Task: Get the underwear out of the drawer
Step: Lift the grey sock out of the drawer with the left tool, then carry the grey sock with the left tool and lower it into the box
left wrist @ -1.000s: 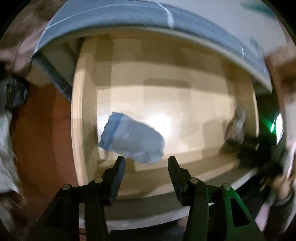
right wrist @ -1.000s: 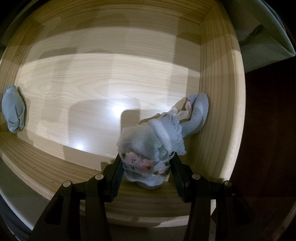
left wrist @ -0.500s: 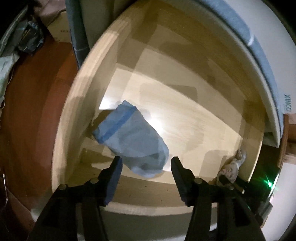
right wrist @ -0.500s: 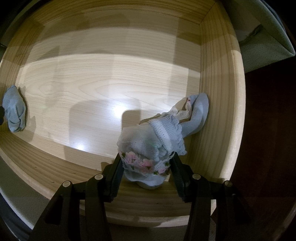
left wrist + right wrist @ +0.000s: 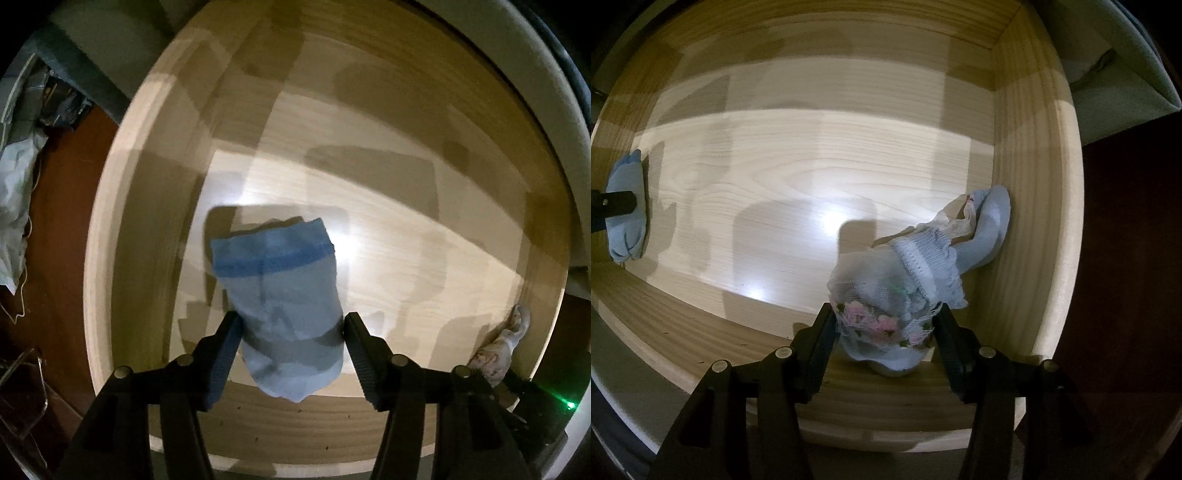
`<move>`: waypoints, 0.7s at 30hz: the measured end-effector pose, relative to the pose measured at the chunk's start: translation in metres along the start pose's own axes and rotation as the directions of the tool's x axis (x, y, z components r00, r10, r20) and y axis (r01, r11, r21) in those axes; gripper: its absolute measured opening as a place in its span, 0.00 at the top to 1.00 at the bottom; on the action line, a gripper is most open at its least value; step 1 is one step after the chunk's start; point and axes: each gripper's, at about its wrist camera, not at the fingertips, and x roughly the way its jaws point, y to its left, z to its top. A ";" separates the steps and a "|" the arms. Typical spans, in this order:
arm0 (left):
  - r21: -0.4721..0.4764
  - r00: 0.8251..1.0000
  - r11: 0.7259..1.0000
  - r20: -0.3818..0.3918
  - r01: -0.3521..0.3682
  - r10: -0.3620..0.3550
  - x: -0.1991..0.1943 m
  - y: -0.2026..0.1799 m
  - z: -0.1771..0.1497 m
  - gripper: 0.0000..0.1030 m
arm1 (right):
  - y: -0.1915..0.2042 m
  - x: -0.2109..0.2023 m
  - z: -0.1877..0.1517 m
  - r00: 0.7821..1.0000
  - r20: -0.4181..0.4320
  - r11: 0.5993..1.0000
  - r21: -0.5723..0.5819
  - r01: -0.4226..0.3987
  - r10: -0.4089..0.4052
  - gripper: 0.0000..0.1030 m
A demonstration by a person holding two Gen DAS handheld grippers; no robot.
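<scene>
A folded light-blue underwear [image 5: 288, 295] with a darker blue band lies on the floor of the open wooden drawer [image 5: 110, 221], near its left wall. My left gripper [image 5: 291, 321] points down over it. Its jaws are opening, one finger on each side of the cloth, pads not squeezing it. In the right wrist view the same blue piece [image 5: 628, 218] shows at the far left, with a left finger [image 5: 613, 203] across it. My right gripper [image 5: 884, 317] is shut on a bunched white lace underwear with pink flowers [image 5: 894, 288] by the drawer's right wall [image 5: 1052, 184].
Reddish-brown floor [image 5: 55, 221] lies left of the drawer, with crumpled white cloth [image 5: 14, 203] and a dark heap [image 5: 59, 107] on it. A grey-green fabric piece [image 5: 1115, 74] sits past the drawer's right wall. The lace underwear [image 5: 498, 347] shows at the right of the left wrist view.
The left gripper has sunk into the drawer and rolled, its jaws have widened, and it now straddles the blue underwear. The right gripper and its lace piece have not moved.
</scene>
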 end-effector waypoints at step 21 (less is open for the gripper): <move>0.182 0.998 0.983 0.066 -0.038 0.026 -0.027 -0.010 -0.025 0.64 | -0.001 0.001 -0.001 1.000 0.001 1.000 -0.002 -0.001 0.001 0.51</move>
